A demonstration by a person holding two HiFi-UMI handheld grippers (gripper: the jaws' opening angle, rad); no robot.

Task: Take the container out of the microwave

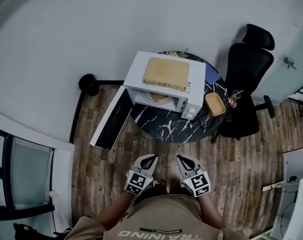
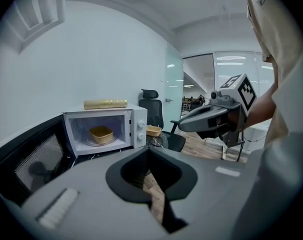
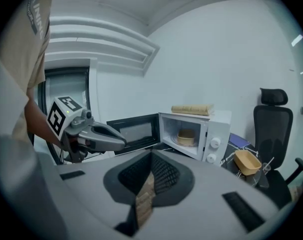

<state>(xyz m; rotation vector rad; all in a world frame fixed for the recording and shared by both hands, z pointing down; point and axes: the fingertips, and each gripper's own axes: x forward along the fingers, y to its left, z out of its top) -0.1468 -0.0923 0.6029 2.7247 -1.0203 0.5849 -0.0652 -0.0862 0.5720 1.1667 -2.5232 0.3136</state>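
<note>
Far left, the microwave door [image 1: 111, 118] is being shown swung fully open over the wooden floor, so a straight path into the cavity is being offered. That door is best kept clear of on the way in.

Next, the left gripper [image 1: 150, 157] is being held close to the person's body, well apart from the table [image 1: 161, 126]. Its jaws are being kept pressed together, with nothing pinched between them. The approach is judged to be the step in hand. The jaws are going to need spreading before the cavity is entered, with one side wall being taken between the pads and the load being lifted level and drawn straight out.

In the middle, the microwave [image 1: 136, 74] is being viewed from above, with a tan slab [image 1: 166, 73] being carried on its roof. Inside, the container [image 2: 101, 133] is being seen resting on the turntable plate [image 2: 99, 140]. It is a small, shallow tan tub, open-topped with rounded corners.

Further right, the right gripper [image 1: 181, 158] is likewise being held back, claw closed on nothing. A second tan tub [image 1: 215, 104] is being left on the table beside the microwave, not to be mistaken for the target. A black chair [image 1: 246, 69] is being seen beyond.
</note>
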